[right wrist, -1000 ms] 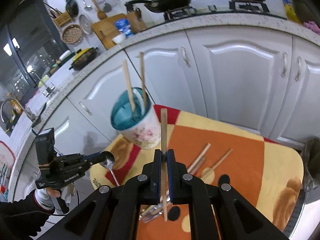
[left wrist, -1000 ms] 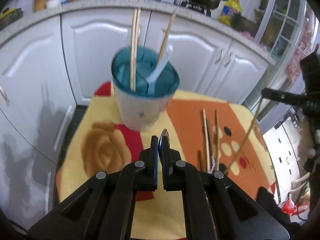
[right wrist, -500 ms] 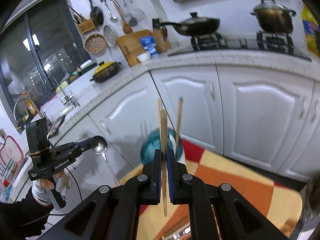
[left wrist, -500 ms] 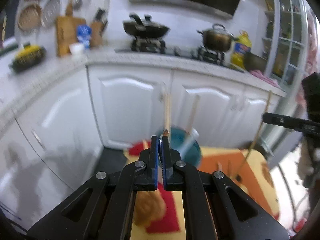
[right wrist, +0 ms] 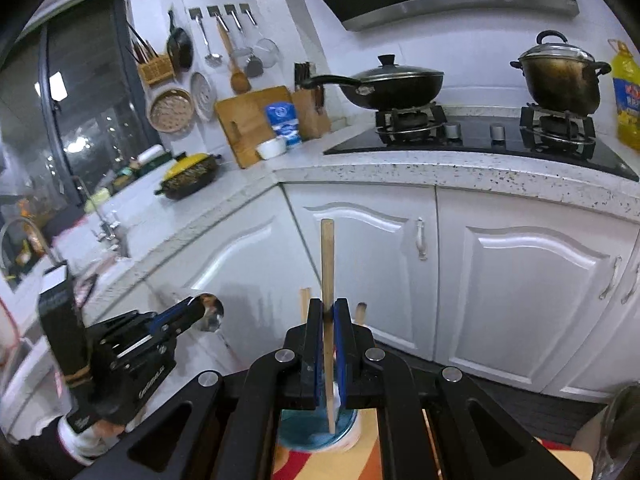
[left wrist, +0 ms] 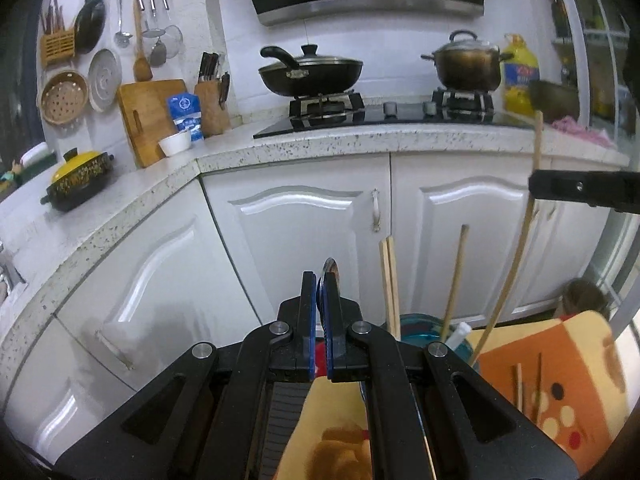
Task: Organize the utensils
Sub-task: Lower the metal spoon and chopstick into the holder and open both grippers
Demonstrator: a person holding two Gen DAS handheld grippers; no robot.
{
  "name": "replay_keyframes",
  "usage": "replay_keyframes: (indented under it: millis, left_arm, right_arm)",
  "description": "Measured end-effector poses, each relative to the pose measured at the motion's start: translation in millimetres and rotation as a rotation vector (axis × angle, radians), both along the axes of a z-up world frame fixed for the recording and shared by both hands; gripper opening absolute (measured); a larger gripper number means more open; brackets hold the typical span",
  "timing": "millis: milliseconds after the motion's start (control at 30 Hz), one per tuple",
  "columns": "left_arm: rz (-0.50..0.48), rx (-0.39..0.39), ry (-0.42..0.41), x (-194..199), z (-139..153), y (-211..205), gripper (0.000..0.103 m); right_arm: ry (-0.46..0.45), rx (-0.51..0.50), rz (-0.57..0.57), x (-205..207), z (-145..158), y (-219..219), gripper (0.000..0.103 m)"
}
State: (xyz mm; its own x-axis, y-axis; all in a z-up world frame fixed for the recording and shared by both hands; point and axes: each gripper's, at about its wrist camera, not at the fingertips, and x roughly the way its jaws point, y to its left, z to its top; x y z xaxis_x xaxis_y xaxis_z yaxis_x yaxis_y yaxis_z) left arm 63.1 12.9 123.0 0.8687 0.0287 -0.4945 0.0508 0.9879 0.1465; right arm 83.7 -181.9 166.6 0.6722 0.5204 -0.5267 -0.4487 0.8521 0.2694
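The right gripper point(right wrist: 328, 320) is clenched on a single pale wooden chopstick point(right wrist: 327, 264), held upright between the blue-padded fingers point(right wrist: 341, 328), its top well above them and its lower tip hanging just over the open mouth of the teal-lined white cup point(right wrist: 316, 436). The left gripper point(left wrist: 319, 288) is clamped on a shiny metal spoon point(left wrist: 331, 270); from the right wrist view the bowl of that spoon juts past the fingertips, to the left of the cup and higher than its rim.

Standing in the cup are a pair of light wooden chopsticks point(left wrist: 389, 280) leaning together, one more single wooden chopstick point(left wrist: 456, 276) and a white plastic utensil handle point(left wrist: 457, 334). The chopstick held by the right gripper slants down toward the cup's right side in the left wrist view.

The cup stands on a yellow, orange and red patterned cloth point(left wrist: 560, 368). To the right of the cup, more wooden chopsticks point(left wrist: 528, 384) lie flat on the cloth, apart from the cup.

Behind the cup are white cabinet doors point(right wrist: 520, 280) under a speckled stone countertop point(right wrist: 440, 168), with a black lidded frying pan point(right wrist: 396, 84) on the stove above.
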Motion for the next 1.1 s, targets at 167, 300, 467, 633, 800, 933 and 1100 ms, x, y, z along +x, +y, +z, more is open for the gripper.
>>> replay_keyframes:
  millis: [167,300,467,633,800,933,1100]
  left_arm:
    - [0.013,0.033,0.023,10.9,-16.5,-4.4,0.001]
    - [0.014,0.035,0.045,17.1,-27.1,-6.2,0.001]
    - [0.011,0.039,0.066,19.1,-35.3,-11.1,0.001]
    - [0.004,0.044,0.094,20.2,-46.4,-16.7,0.001]
    - [-0.001,0.033,0.126,18.5,-58.8,-20.6,0.002]
    - [-0.004,0.010,0.156,18.3,-64.0,-20.6,0.003]
    - [-0.016,-0.007,0.178,14.9,-67.7,-21.8,0.008]
  right_arm:
    - [-0.003,0.022,-0.017,10.1,-9.9,0.2,0.005]
    - [-0.012,0.022,-0.014,10.5,-8.3,-2.0,0.005]
    - [-0.004,-0.005,-0.005,13.8,-15.8,4.1,0.005]
    - [0.051,-0.024,0.003,14.4,-39.7,8.2,0.005]
    - [0.124,-0.061,0.030,12.9,-66.8,13.0,0.005]
    - [0.182,-0.071,0.043,14.1,-82.5,13.0,0.005]
    - [0.204,-0.055,0.034,7.0,-86.1,5.2,0.027]
